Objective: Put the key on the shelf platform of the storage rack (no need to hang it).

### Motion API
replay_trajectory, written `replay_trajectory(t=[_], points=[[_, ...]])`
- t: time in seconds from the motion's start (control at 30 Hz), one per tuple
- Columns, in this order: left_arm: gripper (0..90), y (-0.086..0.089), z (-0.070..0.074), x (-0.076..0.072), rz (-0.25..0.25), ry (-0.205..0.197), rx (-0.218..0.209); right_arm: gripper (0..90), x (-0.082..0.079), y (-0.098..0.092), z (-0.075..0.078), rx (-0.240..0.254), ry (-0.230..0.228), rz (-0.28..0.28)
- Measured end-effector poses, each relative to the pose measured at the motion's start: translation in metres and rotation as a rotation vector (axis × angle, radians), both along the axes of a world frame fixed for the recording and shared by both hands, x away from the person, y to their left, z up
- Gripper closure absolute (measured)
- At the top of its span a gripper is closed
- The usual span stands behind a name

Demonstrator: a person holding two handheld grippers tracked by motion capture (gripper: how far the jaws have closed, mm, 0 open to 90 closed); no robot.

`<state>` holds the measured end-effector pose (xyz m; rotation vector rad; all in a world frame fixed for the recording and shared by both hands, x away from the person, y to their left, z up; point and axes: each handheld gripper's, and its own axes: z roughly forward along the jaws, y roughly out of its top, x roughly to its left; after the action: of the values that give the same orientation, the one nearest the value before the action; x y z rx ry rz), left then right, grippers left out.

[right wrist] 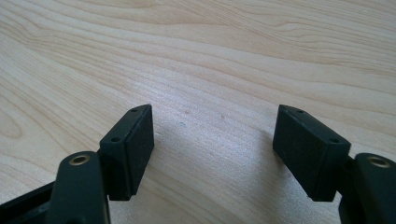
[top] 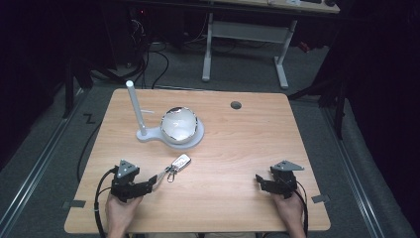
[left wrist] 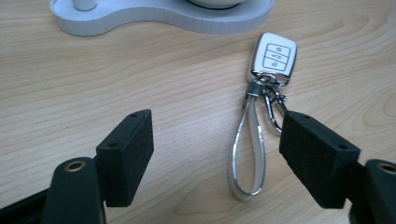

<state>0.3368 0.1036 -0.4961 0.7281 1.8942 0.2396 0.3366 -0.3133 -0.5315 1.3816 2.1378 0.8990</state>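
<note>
A white car key fob [top: 181, 161] [left wrist: 274, 55] with a metal clasp and a pale strap loop [left wrist: 247, 154] lies flat on the wooden table [top: 233, 148]. My left gripper [top: 147, 187] [left wrist: 217, 158] stands open just short of it, and the strap loop lies between the two jaws, nearer the right one. Behind the fob is a white stand [top: 171, 135] [left wrist: 159, 16] with an upright post [top: 134, 106] and a shiny round bowl [top: 179, 124] resting on its base. My right gripper [top: 259, 182] [right wrist: 215, 149] sits open at the front right, low over bare wood.
A small dark round hole [top: 236, 105] marks the table's far side. A white-framed desk [top: 247, 34] stands on the floor beyond, with cables [top: 158, 59] on the carpet. The person's hands [top: 121, 213] come in at the front edge.
</note>
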Motion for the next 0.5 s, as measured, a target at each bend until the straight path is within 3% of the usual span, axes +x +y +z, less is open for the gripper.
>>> replay_trajectory(t=[0.5], points=[[28.3,-0.022,-0.003,0.001,-0.055,0.017,0.033,29.5,0.000,0.000,0.000,0.000,0.000,0.000]])
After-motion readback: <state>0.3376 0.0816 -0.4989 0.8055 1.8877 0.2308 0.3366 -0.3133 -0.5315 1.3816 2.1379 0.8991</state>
